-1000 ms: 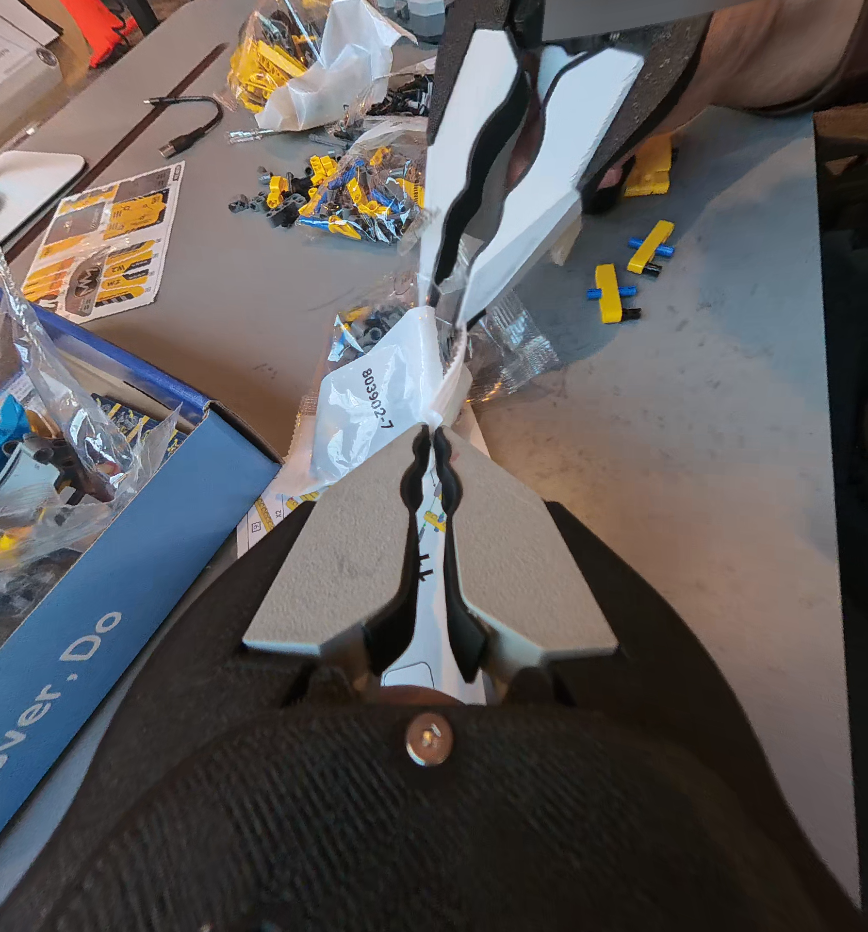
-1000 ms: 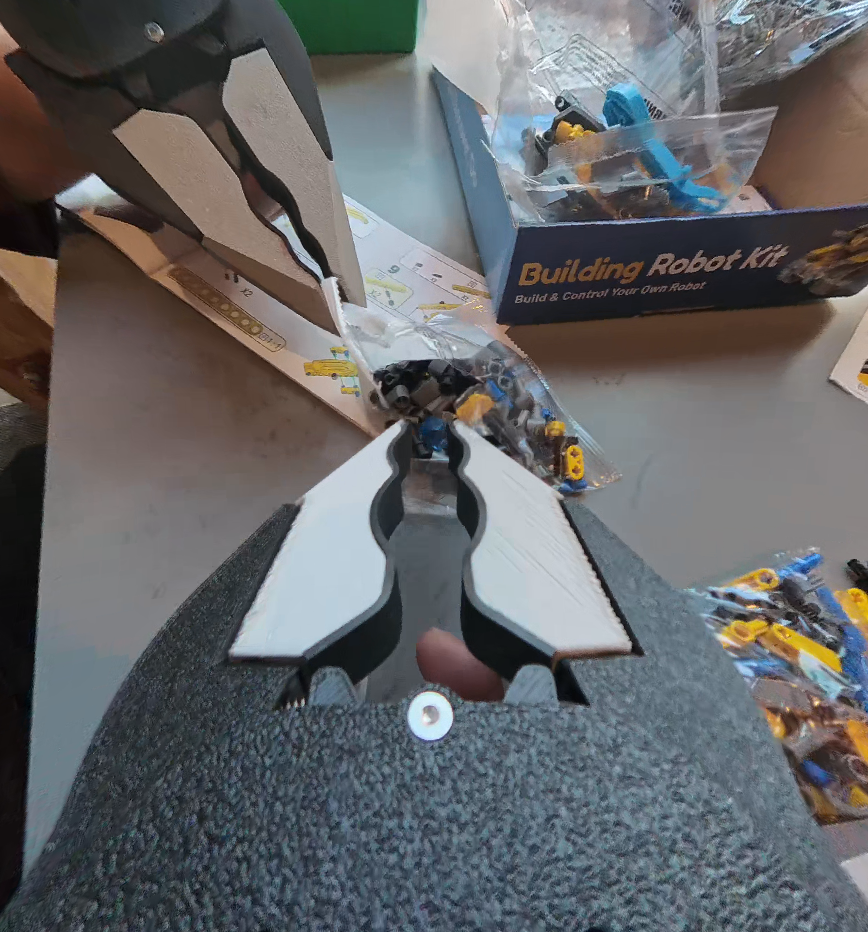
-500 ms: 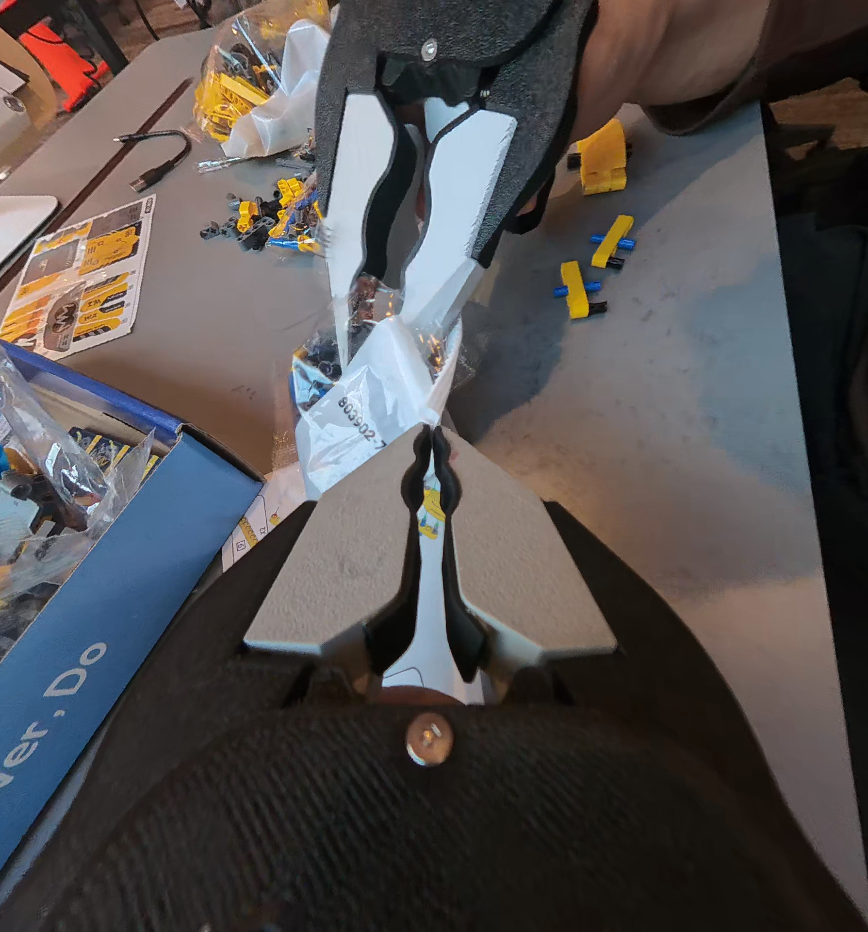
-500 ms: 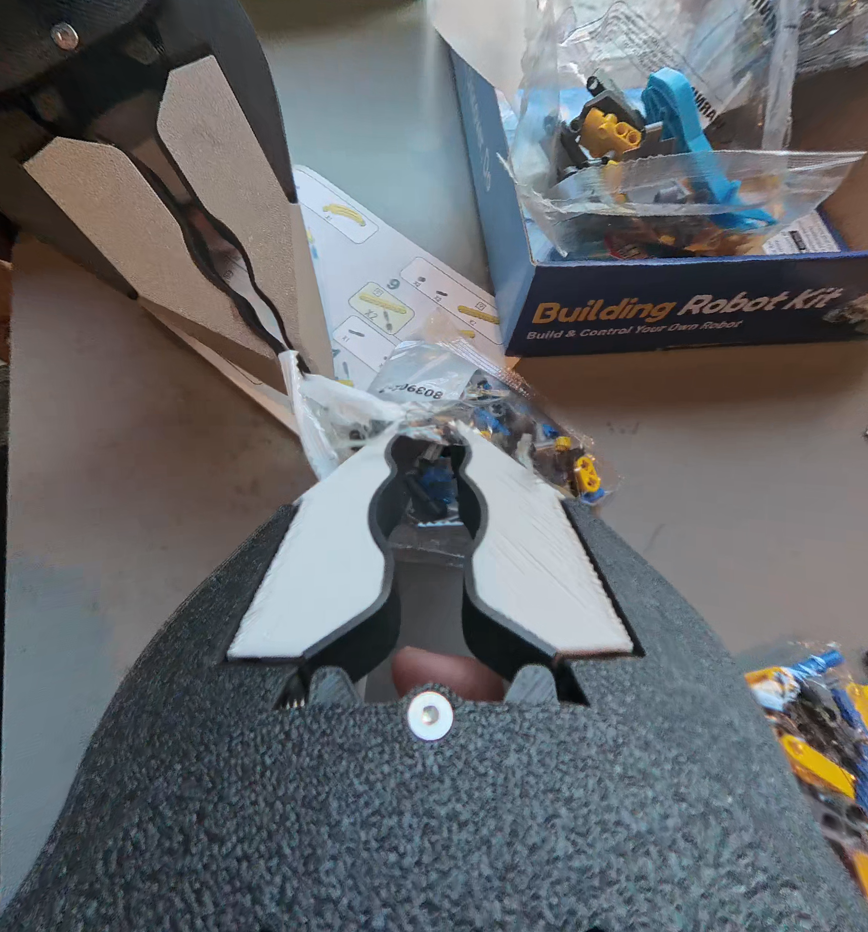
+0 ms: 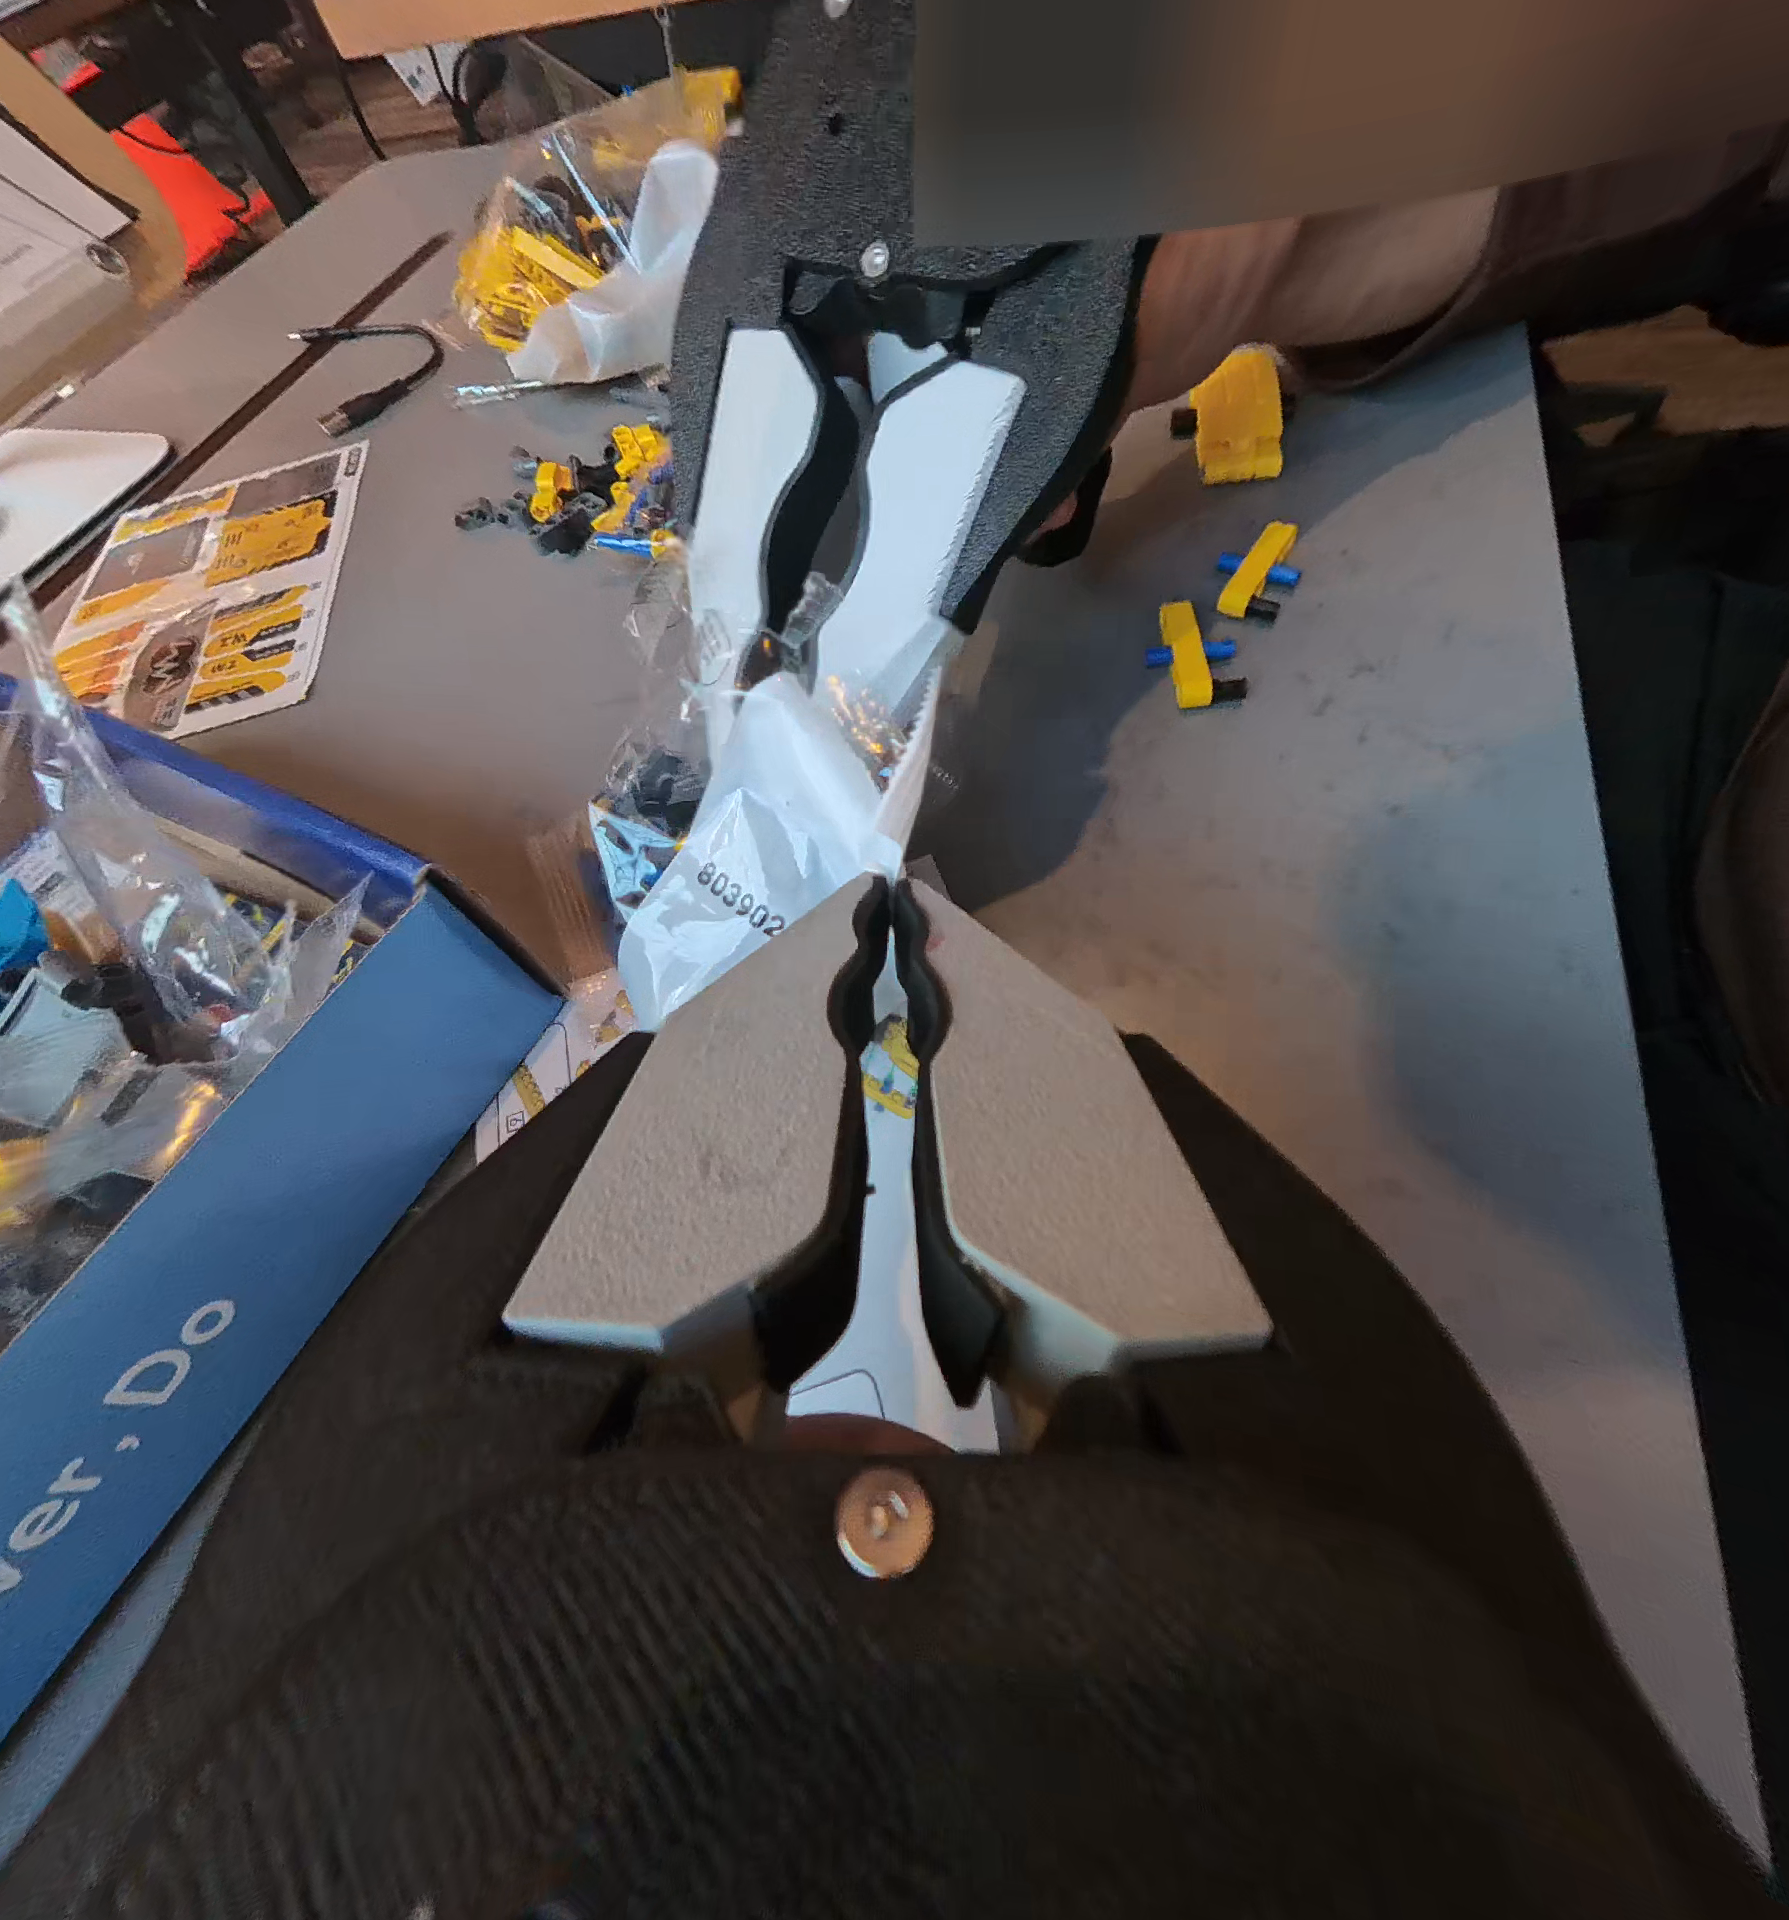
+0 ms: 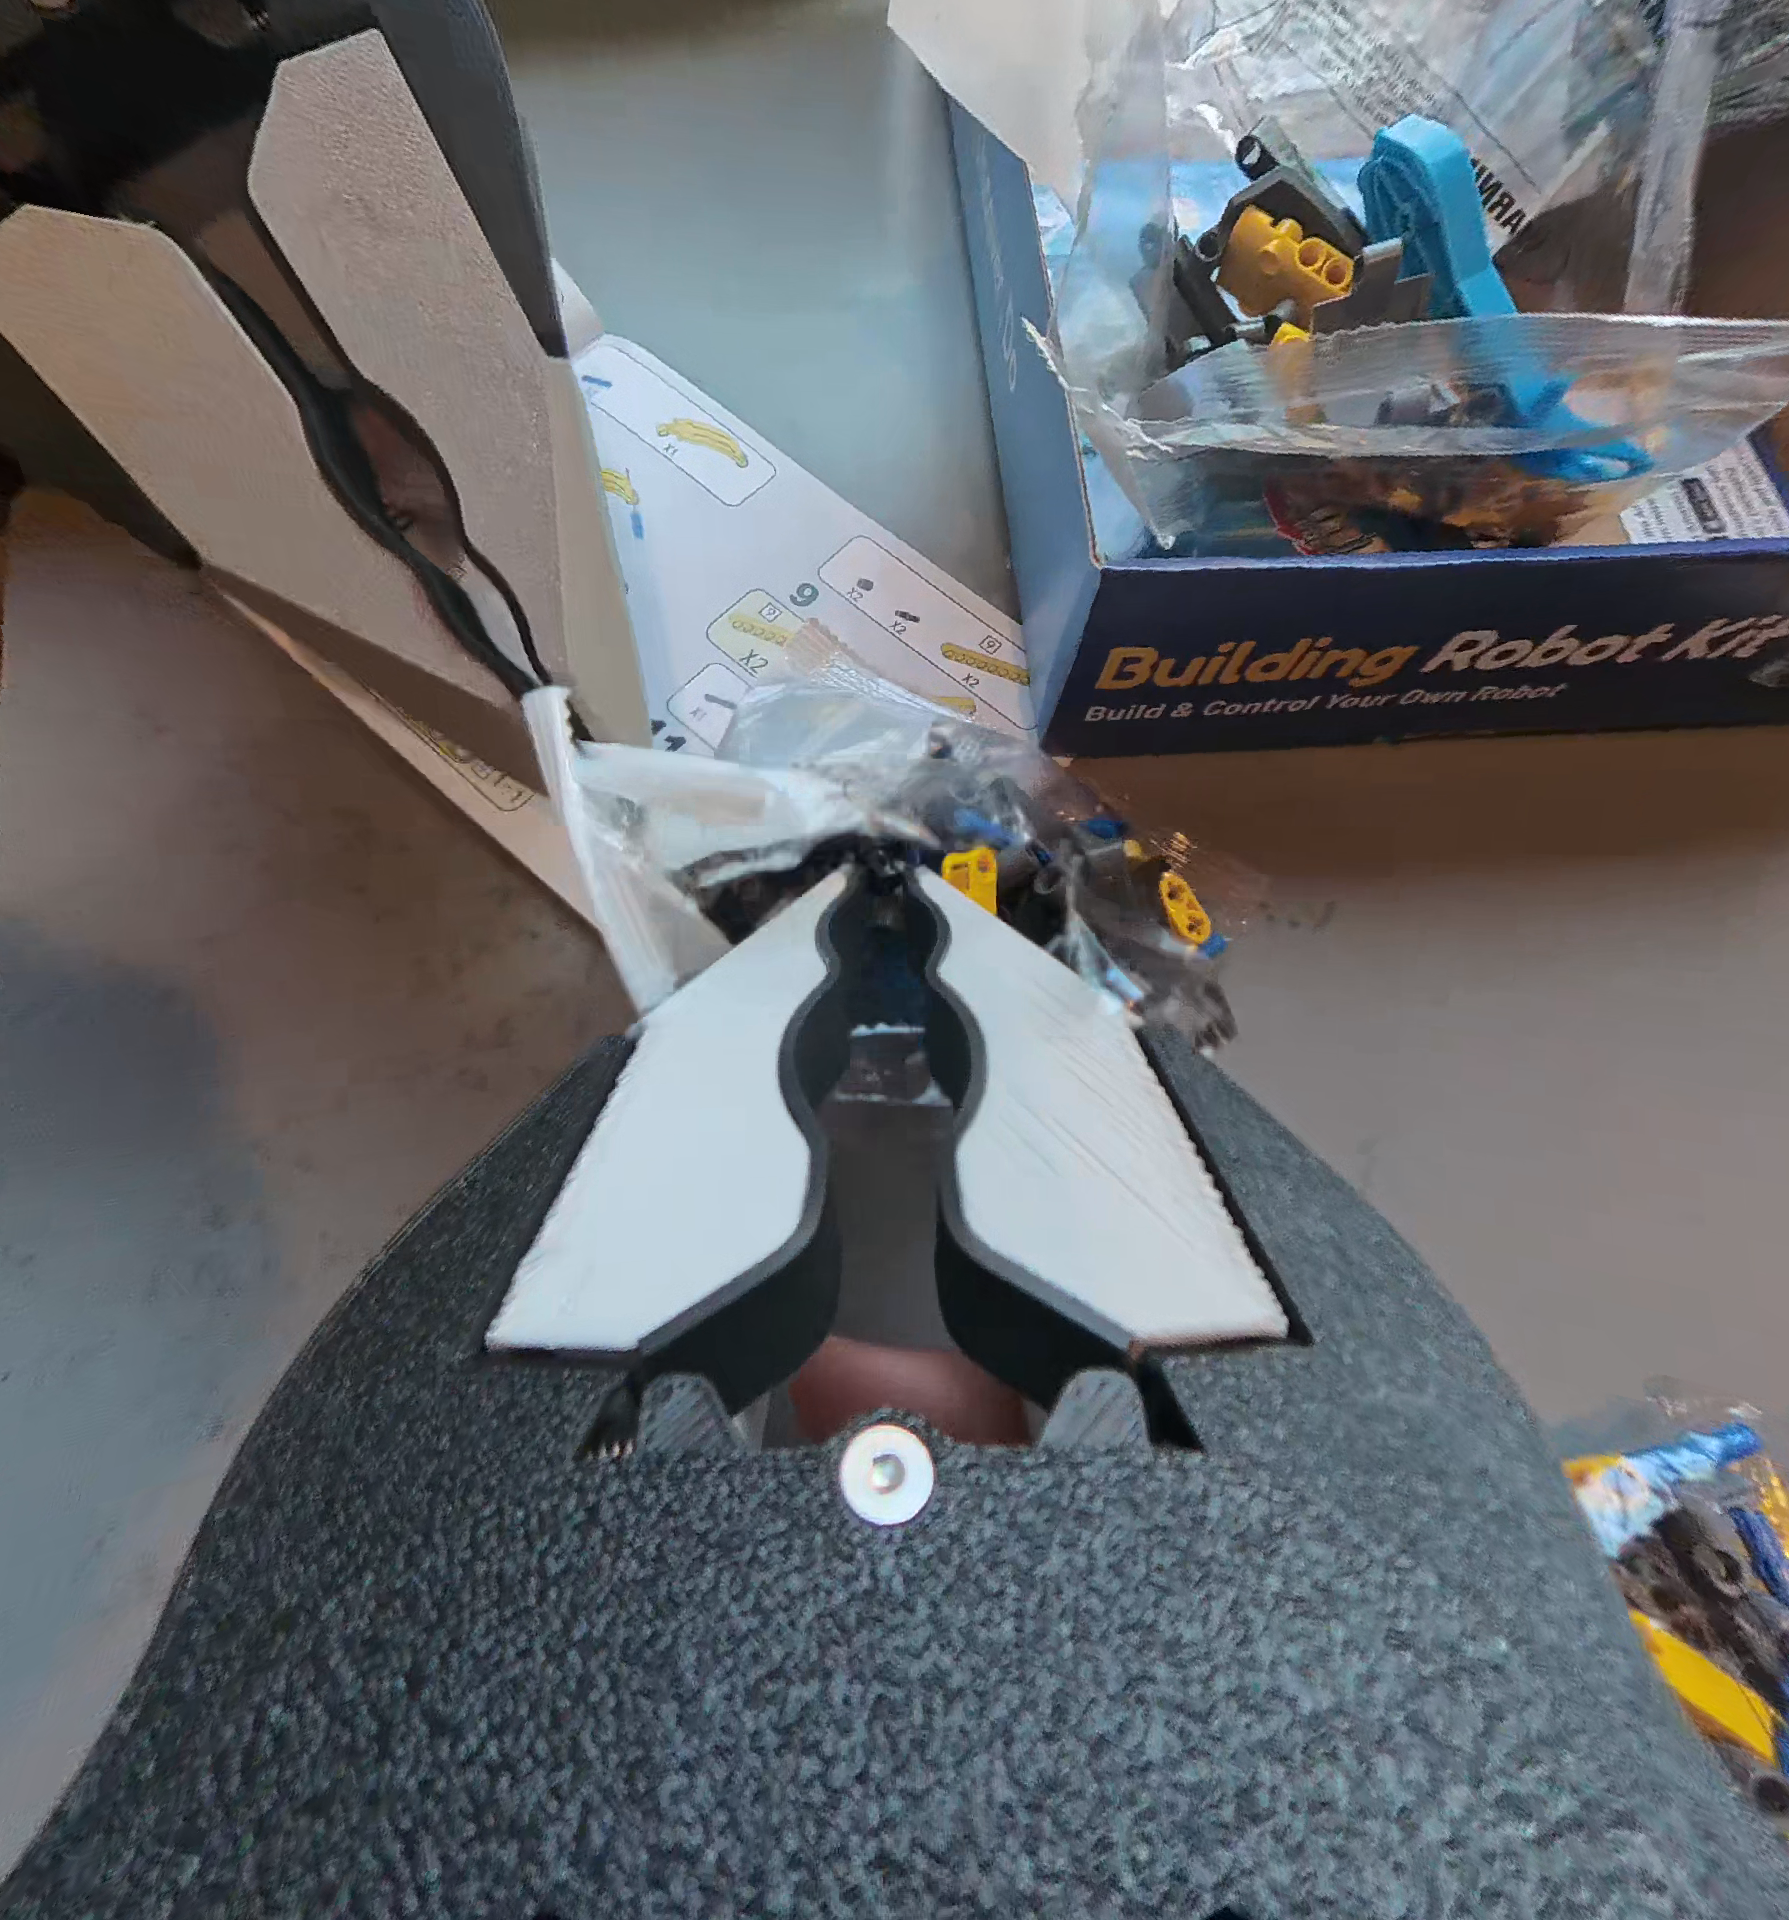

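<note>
The small parts bag point(image 5: 765, 831), clear plastic with a white panel and filled with black, blue and yellow pieces, is stretched above the grey desk point(image 5: 1337, 935) between the two tongs. In the left wrist view its long axis runs from 6 o'clock up toward 12, white panel facing up and to the left; in the right wrist view it runs from 10 o'clock, where its white edge is pinched, toward 3 o'clock, where the loose pieces bulge.

The left tongs point(image 5: 888, 896) are clenched, tips pressed together on the white edge of the bag. The right tongs point(image 6: 879, 868) are nearly closed as well, tips drawn in on the crumpled clear plastic at the bag's other end, with a narrow gap between the black pads behind the tips.

In the right wrist view an instruction sheet point(image 6: 765, 540) lies flat under the bag at 12 o'clock, and the blue kit box point(image 6: 1389, 655) stands at 1 to 2 o'clock, holding more clear bags of parts. In the left wrist view loose yellow and blue pieces point(image 5: 1212, 623) lie at 1 o'clock, a sticker sheet point(image 5: 215, 592) at 10 o'clock, and another bag of yellow parts point(image 5: 557, 260) at 11 o'clock.
</note>
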A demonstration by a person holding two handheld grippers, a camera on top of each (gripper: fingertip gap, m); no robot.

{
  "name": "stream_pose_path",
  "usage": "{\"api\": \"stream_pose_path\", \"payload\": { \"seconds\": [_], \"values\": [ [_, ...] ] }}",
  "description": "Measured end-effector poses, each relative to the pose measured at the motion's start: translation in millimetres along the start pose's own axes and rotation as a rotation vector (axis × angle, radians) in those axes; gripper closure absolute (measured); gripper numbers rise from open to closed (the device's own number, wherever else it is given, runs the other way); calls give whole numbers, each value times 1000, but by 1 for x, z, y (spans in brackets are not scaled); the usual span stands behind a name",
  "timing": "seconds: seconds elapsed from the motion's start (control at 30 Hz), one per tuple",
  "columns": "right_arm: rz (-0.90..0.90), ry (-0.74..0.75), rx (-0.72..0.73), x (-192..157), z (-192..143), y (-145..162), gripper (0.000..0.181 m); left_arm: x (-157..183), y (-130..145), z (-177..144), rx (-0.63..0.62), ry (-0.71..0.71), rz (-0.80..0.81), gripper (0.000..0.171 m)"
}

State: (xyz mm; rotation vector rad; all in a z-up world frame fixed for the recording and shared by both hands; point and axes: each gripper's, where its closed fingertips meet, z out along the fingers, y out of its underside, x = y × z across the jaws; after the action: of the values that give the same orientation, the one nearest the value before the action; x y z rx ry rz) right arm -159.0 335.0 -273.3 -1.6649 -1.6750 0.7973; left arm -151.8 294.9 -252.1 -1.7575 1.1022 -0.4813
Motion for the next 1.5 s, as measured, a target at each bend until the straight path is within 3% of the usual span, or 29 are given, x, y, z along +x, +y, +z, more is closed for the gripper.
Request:
{"api": "stream_pose_path", "payload": {
  "seconds": [0.3, 0.5, 0.87, 1.2, 1.33, 1.5],
  "values": [
    [15, 12, 83, 5, -35, 9, 175, 1, -6, -6, 56, 45, -36, 171],
    [94, -59, 150, 7, -47, 13, 175, 3, -4, -4, 43, 54, -28, 171],
    [-246, 90, 350, 7, -73, -12, 175, 6, -9, -9, 87, 79, -22, 171],
    [-472, 216, 179, -6, -46, -2, 168, 20, -7, -7, 70, 138, 44, 171],
    [-511, 177, 204, -19, -46, -1, 161, 21, -5, -5, 53, 143, 49, 171],
    [-443, 28, 312, -20, -77, -5, 146, 17, -10, -9, 92, 138, 20, 171]
  ]
}}
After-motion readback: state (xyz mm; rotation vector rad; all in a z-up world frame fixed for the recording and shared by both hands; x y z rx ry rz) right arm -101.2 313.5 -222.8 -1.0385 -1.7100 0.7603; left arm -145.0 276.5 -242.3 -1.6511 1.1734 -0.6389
